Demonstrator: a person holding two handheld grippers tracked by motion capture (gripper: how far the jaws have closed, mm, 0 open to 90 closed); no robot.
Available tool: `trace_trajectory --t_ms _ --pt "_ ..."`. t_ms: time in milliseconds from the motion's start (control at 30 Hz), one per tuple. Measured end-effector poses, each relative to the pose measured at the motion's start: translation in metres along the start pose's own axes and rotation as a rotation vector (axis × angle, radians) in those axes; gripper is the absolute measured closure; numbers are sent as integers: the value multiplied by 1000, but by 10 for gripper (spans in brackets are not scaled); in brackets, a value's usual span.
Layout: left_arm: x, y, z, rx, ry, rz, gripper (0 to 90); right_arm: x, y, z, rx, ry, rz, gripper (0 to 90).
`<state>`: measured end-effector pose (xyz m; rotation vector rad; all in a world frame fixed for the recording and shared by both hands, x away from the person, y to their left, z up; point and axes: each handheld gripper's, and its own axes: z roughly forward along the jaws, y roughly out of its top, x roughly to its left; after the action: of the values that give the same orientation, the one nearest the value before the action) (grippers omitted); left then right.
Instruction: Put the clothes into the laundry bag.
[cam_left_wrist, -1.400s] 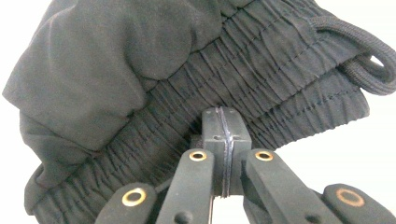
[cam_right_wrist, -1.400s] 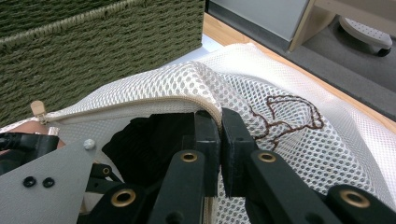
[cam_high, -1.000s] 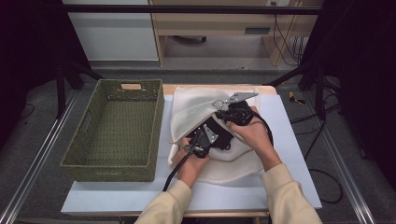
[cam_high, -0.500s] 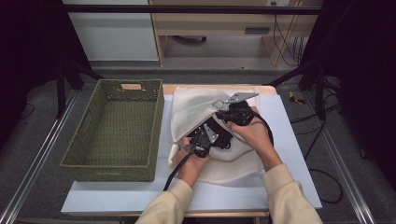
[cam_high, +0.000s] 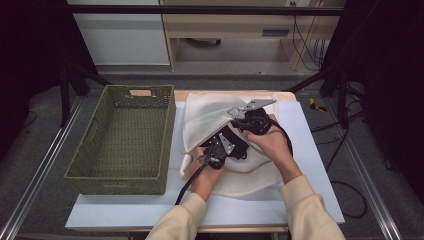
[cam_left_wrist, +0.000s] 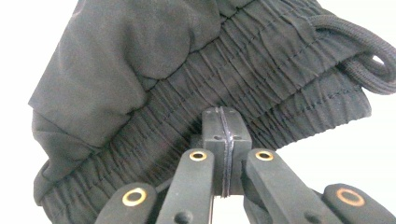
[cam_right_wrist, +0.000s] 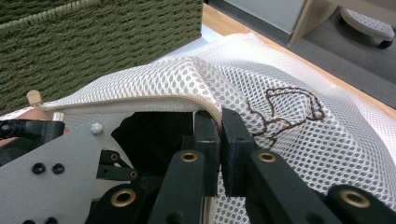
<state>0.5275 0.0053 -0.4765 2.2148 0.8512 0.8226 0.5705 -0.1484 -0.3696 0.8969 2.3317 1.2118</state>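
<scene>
Nearest me, my left gripper (cam_high: 216, 148) has its jaws pressed together on the gathered waistband of a black garment (cam_left_wrist: 196, 79), just inside the mouth of the white mesh bag (cam_high: 210, 117) on the surface. Just beyond, my right gripper (cam_right_wrist: 219, 128) pinches the bag's zipper edge, jaws closed, lifting it. The green woven basket (cam_high: 125, 140) sits left.

— Anything different from a second ago?

— Barely. My left gripper (cam_high: 216, 148), near the frame's centre, has edged slightly further under the lifted edge of the white mesh laundry bag (cam_high: 210, 114).

— And the right?

— My right gripper (cam_high: 239, 120) has hardly shifted.
</scene>
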Motion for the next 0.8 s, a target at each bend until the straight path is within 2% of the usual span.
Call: trace_trajectory --t_ms 333,567,800 --pt "0 0 -1 -5 -3 -1 898 0 0 -1 0 0 2 869" --pt "0 -3 -6 -34 -7 -19 898 0 0 0 2 0 1 869" --pt "-3 -1 -12 -53 -15 -10 898 0 0 0 0 -1 0 869"
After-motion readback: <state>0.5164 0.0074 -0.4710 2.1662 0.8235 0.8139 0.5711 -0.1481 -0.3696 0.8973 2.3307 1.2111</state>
